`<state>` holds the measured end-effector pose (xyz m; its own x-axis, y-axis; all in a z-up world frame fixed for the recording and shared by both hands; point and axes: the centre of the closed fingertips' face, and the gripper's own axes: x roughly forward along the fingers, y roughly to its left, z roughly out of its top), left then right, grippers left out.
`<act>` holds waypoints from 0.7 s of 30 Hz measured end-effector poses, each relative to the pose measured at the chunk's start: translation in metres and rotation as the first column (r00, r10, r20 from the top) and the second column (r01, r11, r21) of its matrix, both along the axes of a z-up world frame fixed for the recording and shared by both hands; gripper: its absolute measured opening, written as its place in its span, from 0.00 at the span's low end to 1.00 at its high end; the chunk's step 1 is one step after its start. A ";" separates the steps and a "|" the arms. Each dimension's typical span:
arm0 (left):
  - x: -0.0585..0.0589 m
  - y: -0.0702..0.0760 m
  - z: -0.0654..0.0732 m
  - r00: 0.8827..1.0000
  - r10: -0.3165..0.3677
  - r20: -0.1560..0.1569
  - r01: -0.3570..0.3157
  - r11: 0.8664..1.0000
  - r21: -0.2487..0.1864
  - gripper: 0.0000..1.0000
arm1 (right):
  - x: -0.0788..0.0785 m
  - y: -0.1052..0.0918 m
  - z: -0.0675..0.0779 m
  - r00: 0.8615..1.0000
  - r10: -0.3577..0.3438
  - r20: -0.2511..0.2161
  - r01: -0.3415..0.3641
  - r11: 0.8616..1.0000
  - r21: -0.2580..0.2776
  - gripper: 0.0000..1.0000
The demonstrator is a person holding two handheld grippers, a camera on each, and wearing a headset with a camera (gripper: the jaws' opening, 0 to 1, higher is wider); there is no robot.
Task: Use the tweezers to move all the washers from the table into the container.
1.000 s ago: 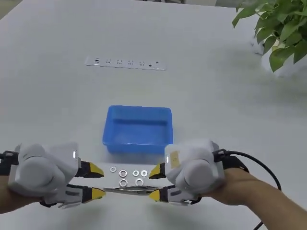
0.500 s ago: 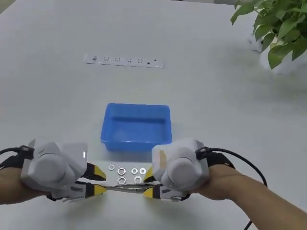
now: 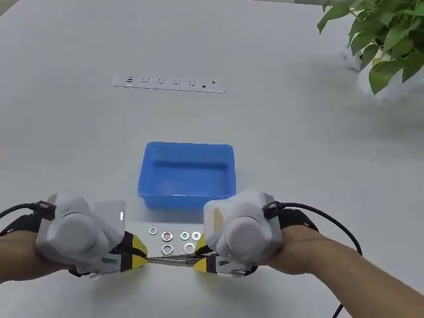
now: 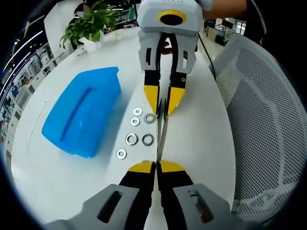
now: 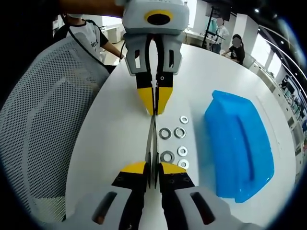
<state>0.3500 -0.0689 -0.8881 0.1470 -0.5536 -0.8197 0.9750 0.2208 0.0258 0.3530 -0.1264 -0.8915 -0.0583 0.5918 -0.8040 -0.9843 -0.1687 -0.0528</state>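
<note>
Thin metal tweezers [image 3: 169, 260] lie near the table's front edge, below several steel washers [image 3: 177, 241]. My left gripper [image 3: 137, 255] is shut on the tweezers' left end, its jaw tips meeting on the metal [image 4: 157, 166]. The right gripper [image 3: 201, 260] is shut on the other end, both tweezer arms squeezed between its fingers [image 5: 138, 168]. The tweezers [image 4: 161, 129] [image 5: 151, 139] run straight between the two grippers. The washers [image 4: 139, 130] [image 5: 174, 142] lie loose between tweezers and container. The blue container [image 3: 187, 175] [image 4: 79, 115] [image 5: 237, 143] stands just behind them.
A white power strip [image 3: 169, 83] lies farther back on the table. A potted plant [image 3: 384, 33] stands at the back right. A white mesh chair [image 4: 264, 120] [image 5: 43, 120] is close to the table's near edge. A black cable [image 3: 331, 222] trails from the right gripper.
Both grippers' jaws, wide apart a second ago, have closed onto the tweezers' ends. The two grippers have drawn slightly closer together.
</note>
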 end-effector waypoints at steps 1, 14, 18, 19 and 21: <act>0.000 0.000 -0.001 1.000 -0.005 0.000 0.005 1.000 0.002 0.07 | 0.000 0.000 0.000 1.000 0.000 0.000 0.000 1.000 0.001 0.12; -0.004 0.000 0.000 1.000 -0.027 -0.002 0.027 1.000 0.003 0.06 | 0.000 0.000 0.000 1.000 0.011 0.008 -0.011 1.000 -0.002 0.11; -0.004 0.000 0.004 1.000 -0.030 0.000 0.030 1.000 -0.004 0.06 | -0.001 0.000 0.000 1.000 0.012 0.010 -0.012 1.000 -0.002 0.11; -0.004 -0.001 0.005 1.000 -0.031 0.002 0.031 1.000 -0.006 0.06 | -0.001 0.000 0.000 1.000 0.012 0.009 -0.012 1.000 -0.002 0.11; -0.004 -0.001 0.008 0.999 -0.033 0.004 0.033 0.999 -0.009 0.05 | -0.001 -0.001 0.000 1.000 0.012 0.011 -0.012 1.000 -0.003 0.11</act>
<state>0.3461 -0.0700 -0.8799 0.1319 -0.5656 -0.8140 0.9816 0.1890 0.0277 0.3525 -0.1270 -0.8912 -0.0570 0.5886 -0.8064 -0.9815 -0.1811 -0.0628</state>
